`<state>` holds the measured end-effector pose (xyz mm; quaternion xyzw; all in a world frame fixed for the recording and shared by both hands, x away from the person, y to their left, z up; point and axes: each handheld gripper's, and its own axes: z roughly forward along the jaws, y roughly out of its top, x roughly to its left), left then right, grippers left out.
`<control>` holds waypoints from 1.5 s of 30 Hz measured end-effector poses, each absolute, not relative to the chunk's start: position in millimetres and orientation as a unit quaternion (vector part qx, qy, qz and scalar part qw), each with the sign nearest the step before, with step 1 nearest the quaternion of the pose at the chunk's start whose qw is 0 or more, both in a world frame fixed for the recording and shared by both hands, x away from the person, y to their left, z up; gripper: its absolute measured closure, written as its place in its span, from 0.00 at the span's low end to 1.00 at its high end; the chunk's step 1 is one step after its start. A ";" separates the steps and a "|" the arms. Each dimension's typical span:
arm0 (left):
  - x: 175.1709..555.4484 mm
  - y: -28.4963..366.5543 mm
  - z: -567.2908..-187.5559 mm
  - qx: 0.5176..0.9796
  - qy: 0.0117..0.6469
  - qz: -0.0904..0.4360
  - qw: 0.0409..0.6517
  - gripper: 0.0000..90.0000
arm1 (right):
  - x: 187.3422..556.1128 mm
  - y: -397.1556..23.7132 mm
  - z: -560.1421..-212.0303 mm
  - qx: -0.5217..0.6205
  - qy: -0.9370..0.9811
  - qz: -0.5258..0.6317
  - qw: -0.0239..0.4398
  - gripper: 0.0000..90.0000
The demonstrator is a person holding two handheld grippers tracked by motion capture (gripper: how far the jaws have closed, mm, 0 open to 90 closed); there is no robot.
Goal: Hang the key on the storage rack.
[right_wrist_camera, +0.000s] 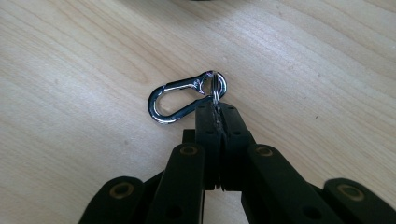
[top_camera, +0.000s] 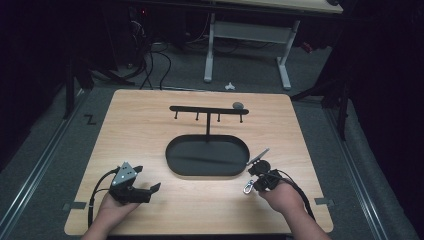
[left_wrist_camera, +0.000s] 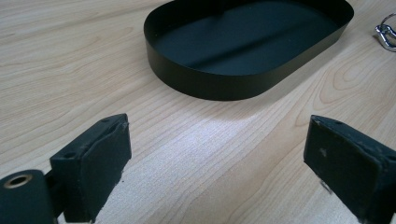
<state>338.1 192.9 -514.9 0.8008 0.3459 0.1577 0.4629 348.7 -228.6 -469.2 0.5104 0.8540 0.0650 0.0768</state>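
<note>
A silver carabiner [right_wrist_camera: 180,98] with a small ring [right_wrist_camera: 219,84] at one end lies on the wooden table [top_camera: 150,135]. My right gripper [right_wrist_camera: 217,114] is shut on that ring, and the carabiner [top_camera: 246,188] rests just left of the right gripper [top_camera: 256,184], near the table's front right. My left gripper [top_camera: 147,178] stands open at the front left, its jaws wide apart over bare wood [left_wrist_camera: 217,158]. A black oval tray [top_camera: 172,150] sits mid-table, its wall [left_wrist_camera: 210,86] ahead of the left jaws. A corner of the carabiner [left_wrist_camera: 385,35] shows beyond it.
A black stand with a bar of several hooks [top_camera: 208,110] rises from the tray's far side; a small grey round thing [top_camera: 238,105] sits at the bar's right end. Beyond the table are cables and another table's white legs [top_camera: 285,65].
</note>
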 end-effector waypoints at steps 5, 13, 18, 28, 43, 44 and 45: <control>338.4 191.9 -515.7 0.802 0.346 0.156 0.461 0.09 | 349.4 -229.6 -457.3 0.512 0.854 0.070 0.060 0.98; 338.4 191.9 -515.7 0.802 0.344 0.153 0.464 0.11 | 348.6 -233.0 -436.6 0.524 0.847 0.076 0.050 0.98; 338.0 191.6 -516.0 0.803 0.343 0.149 0.465 0.13 | 347.5 -234.8 -425.0 0.528 0.845 0.071 0.046 0.98; 337.6 191.7 -515.4 0.802 0.342 0.150 0.466 0.13 | 346.9 -238.3 -408.6 0.532 0.843 0.069 0.031 0.98; 337.5 191.7 -515.4 0.803 0.341 0.146 0.467 0.13 | 357.1 -236.9 -383.2 0.537 0.840 0.065 0.038 0.98; 337.5 191.7 -515.4 0.803 0.341 0.146 0.467 0.13 | 358.6 -236.9 -381.4 0.531 0.844 0.067 0.040 0.98; 337.6 192.0 -515.3 0.802 0.342 0.146 0.467 0.13 | 359.3 -236.1 -379.8 0.533 0.842 0.067 0.040 0.98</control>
